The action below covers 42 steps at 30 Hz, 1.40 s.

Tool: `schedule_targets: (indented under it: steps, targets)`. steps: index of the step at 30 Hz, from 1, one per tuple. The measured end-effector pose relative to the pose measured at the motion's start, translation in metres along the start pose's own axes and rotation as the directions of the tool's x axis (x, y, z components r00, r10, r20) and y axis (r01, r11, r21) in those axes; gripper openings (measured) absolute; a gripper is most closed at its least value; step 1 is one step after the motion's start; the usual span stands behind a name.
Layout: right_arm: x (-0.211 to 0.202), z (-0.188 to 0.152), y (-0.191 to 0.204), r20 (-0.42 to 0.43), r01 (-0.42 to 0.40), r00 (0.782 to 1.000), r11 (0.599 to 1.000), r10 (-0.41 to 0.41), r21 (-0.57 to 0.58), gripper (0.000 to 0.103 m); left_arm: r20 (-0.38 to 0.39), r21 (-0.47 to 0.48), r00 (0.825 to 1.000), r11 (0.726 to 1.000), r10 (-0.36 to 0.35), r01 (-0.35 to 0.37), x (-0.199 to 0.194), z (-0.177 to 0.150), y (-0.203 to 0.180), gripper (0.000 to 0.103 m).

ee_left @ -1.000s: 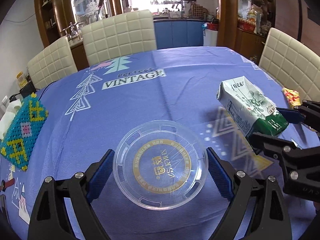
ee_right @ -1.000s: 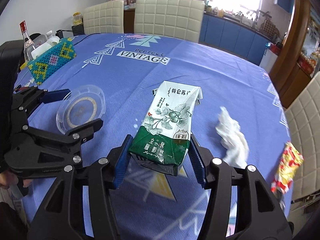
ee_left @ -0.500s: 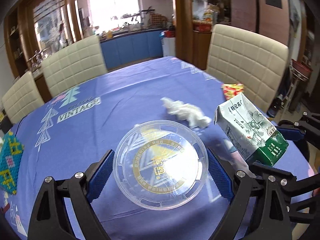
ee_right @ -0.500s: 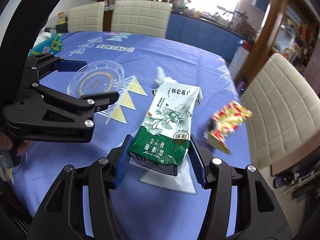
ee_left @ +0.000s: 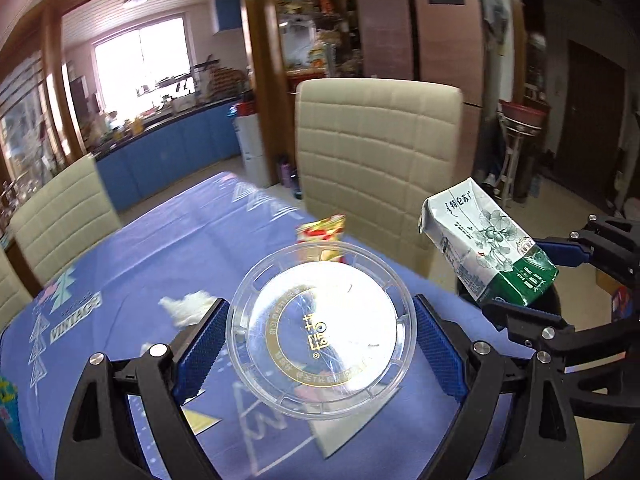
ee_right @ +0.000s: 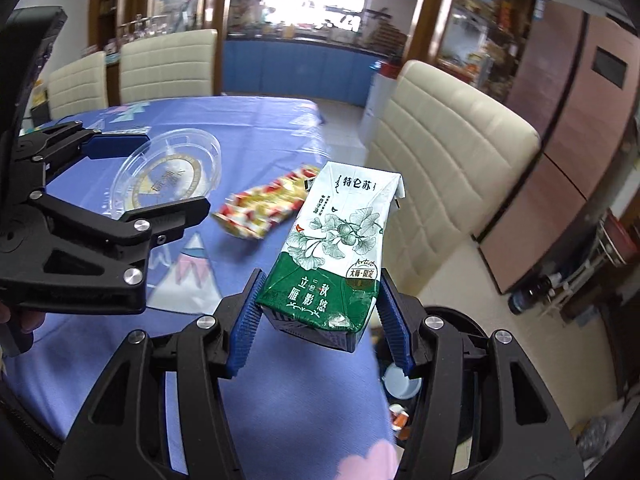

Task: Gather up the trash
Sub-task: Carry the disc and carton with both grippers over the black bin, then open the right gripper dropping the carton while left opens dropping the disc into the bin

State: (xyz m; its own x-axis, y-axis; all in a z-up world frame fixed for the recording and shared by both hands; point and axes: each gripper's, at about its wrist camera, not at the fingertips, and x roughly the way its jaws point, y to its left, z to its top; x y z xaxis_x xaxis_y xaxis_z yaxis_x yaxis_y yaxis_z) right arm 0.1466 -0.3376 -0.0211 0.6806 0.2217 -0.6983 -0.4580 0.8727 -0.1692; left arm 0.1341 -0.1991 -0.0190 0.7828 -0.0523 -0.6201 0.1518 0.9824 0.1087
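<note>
**Both grippers carried toward the surface edge, each holding its item**

Since the earlier frames both hands have swung across the surface: the view that took in the middle of the blue cloth and the chairs behind it now faces a cream chair (ee_left: 376, 160) at the surface's edge, with floor showing beyond. Neither grip has changed.

Clear plastic lid (ee_left: 322, 330): held flat between the fingers of the left gripper (ee_left: 320, 344), raised above the cloth. The blue pads press its rim on opposite sides and the fingers stand wide, spanning the lid's full width. From the right wrist view the same lid (ee_right: 168, 176) shows tilted, off to the left of the right fingers.

Milk carton (ee_right: 340, 248): clamped at its green lower end by the right gripper (ee_right: 320, 316), fingers about half closed, a pad against each side. The white top points away from the fingers. It hangs over the surface's edge. In the left view the carton (ee_left: 486, 240) sits to the right of the left fingers, apart from the lid.

Snack wrapper (ee_right: 266, 208), red and yellow: lying on the cloth ahead of the right fingers and slightly left, between the two grippers' lines. In the left view it lies directly beyond the lid's far rim.

Crumpled tissue (ee_left: 186, 306): on the cloth, just ahead of the left finger of the left gripper.

Surface (ee_left: 180, 240): blue patterned cloth.
</note>
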Motion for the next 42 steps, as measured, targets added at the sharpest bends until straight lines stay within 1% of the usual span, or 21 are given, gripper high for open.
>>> schedule_targets:
  steps: [6, 9, 14, 16, 19, 21, 26, 31, 42]
  targets:
    - [-0.004, -0.018, -0.039, -0.027, 0.074, 0.997, 0.994, -0.072, 0.086, 0.057, -0.001, 0.069, 0.997, 0.995, -0.079, 0.079, 0.016, 0.016, -0.047, 0.087]
    - [-0.007, -0.024, -0.054, -0.034, 0.096, 0.995, 0.989, -0.093, 0.114, 0.057, -0.002, 0.102, 0.994, 0.989, -0.110, 0.110, 0.024, 0.022, -0.066, 0.087]
    - [-0.005, -0.031, -0.079, -0.047, 0.129, 0.991, 0.980, -0.124, 0.149, 0.056, -0.006, 0.123, 0.990, 0.982, -0.140, 0.140, 0.041, 0.033, -0.089, 0.087]
    - [-0.004, -0.034, -0.087, -0.050, 0.139, 0.990, 0.978, -0.133, 0.154, 0.056, -0.008, 0.130, 0.989, 0.980, -0.147, 0.147, 0.046, 0.037, -0.093, 0.087]
    - [0.000, -0.036, -0.101, -0.055, 0.155, 0.988, 0.974, -0.147, 0.165, 0.051, -0.012, 0.143, 0.988, 0.978, -0.151, 0.151, 0.057, 0.044, -0.102, 0.087]
    - [0.004, -0.037, -0.110, -0.063, 0.163, 0.986, 0.972, -0.154, 0.169, 0.038, -0.015, 0.149, 0.988, 0.977, -0.155, 0.156, 0.064, 0.048, -0.106, 0.087]
    - [0.013, -0.043, -0.133, -0.083, 0.180, 0.982, 0.964, -0.167, 0.195, 0.038, -0.027, 0.168, 0.986, 0.972, -0.162, 0.164, 0.083, 0.056, -0.117, 0.087]
    - [0.022, -0.052, -0.155, -0.107, 0.190, 0.980, 0.952, -0.169, 0.240, 0.038, -0.047, 0.176, 0.984, 0.968, -0.171, 0.177, 0.092, 0.055, -0.125, 0.087]
    - [0.028, -0.071, -0.174, -0.155, 0.215, 0.972, 0.935, -0.177, 0.282, 0.038, -0.080, 0.213, 0.974, 0.951, -0.211, 0.223, 0.108, 0.057, -0.153, 0.087]
